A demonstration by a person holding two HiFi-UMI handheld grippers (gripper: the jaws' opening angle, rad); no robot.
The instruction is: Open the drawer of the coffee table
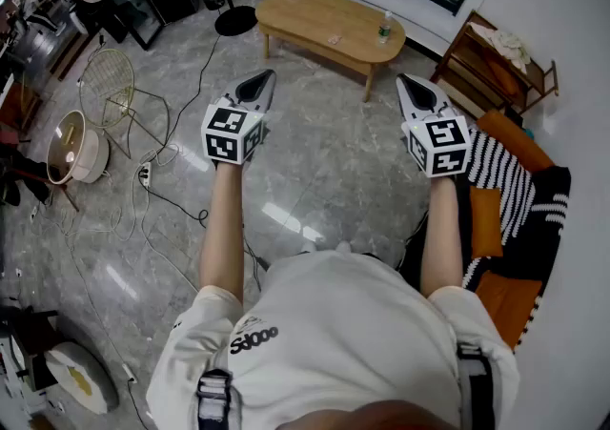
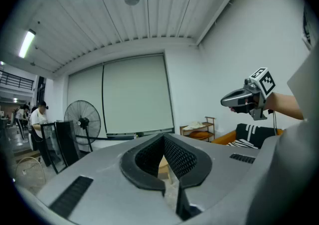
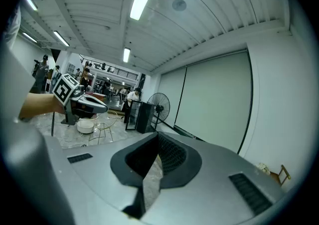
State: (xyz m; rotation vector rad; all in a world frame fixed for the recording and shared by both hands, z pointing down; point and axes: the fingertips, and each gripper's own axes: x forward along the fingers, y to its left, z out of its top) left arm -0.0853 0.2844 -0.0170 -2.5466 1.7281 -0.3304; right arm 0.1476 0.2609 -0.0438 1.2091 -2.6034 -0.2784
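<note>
- Left gripper [image 1: 255,87] and right gripper [image 1: 417,91]: held out near level, side by side and well apart. Jaws of both are fully together with nothing between them. Reads as a ready pose; approach not begun.
- Coffee table [image 1: 324,23]: light wood, rounded top, ahead of both grippers near the far wall, well out of reach. Its drawer cannot be made out from here.
- Bottle [image 1: 384,28] stands on the table's right end.
- Floor [image 1: 324,171]: glossy grey stone; cables [image 1: 152,192] trail at left.
- Room: striped sofa [image 1: 510,185] and wooden shelf [image 1: 496,66] at right; standing fan [image 2: 82,119] by the far wall.
</note>
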